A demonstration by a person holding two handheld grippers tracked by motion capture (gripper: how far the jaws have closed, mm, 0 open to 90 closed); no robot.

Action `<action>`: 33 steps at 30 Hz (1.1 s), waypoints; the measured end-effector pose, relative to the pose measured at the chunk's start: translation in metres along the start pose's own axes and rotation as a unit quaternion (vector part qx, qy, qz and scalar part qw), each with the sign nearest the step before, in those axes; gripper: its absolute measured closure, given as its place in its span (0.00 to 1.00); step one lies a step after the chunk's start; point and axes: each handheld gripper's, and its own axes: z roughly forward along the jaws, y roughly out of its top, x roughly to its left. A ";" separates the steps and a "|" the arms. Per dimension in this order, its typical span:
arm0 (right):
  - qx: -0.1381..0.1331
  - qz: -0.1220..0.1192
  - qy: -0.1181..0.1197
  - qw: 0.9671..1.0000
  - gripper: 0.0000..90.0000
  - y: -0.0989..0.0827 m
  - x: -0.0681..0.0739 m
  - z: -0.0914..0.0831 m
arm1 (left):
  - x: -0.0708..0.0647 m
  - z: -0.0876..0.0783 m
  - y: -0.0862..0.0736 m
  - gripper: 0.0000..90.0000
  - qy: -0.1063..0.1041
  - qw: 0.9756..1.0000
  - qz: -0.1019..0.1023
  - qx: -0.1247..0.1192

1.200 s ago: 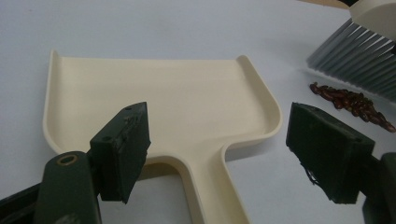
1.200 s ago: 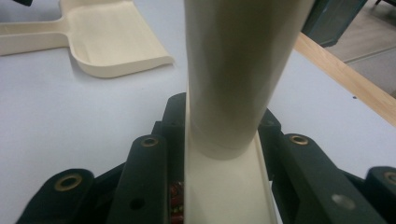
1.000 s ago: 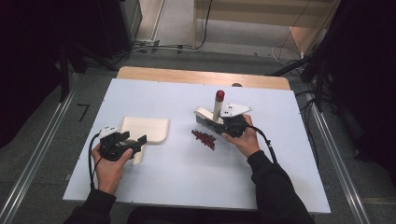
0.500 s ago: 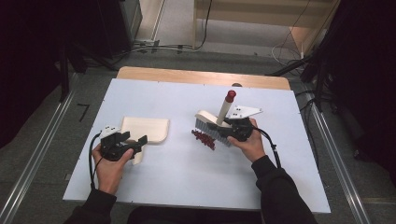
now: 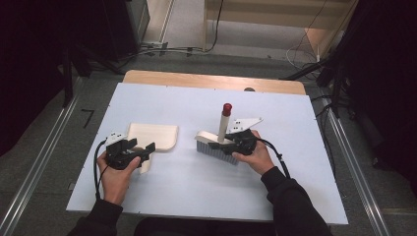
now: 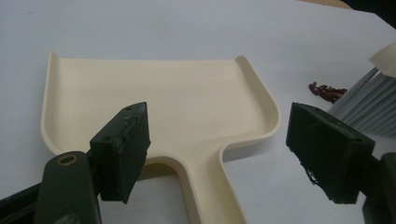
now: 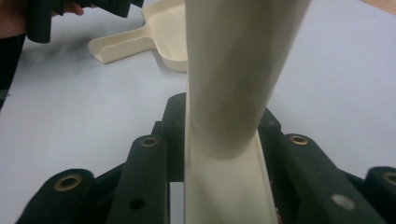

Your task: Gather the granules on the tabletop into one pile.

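While gripped, smooth cream brush (image 5: 220, 138), right claw (image 7: 219, 140), seemingly plastic.

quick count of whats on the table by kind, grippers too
dustpan: 1
brush: 1
pile of red bits: 1
grippers: 2, left gripper and right gripper
total: 5

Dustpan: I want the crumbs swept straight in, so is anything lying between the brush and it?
Nothing visible does: only bare table lies between the brush and the dustpan.
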 end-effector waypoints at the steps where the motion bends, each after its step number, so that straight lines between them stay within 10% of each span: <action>1: -0.001 0.000 -0.001 1.000 0.72 0.000 -0.001 0.000 | 0.000 0.000 0.000 0.25 0.001 1.000 0.000 0.000; 19: -0.013 0.006 0.004 1.000 0.72 0.009 -0.011 -0.003 | 0.001 0.000 0.000 0.25 0.000 1.000 -0.002 -0.001; 33: -0.039 0.064 -0.057 0.996 0.71 0.000 -0.022 -0.037 | 0.001 -0.001 0.001 0.25 0.004 1.000 -0.001 -0.001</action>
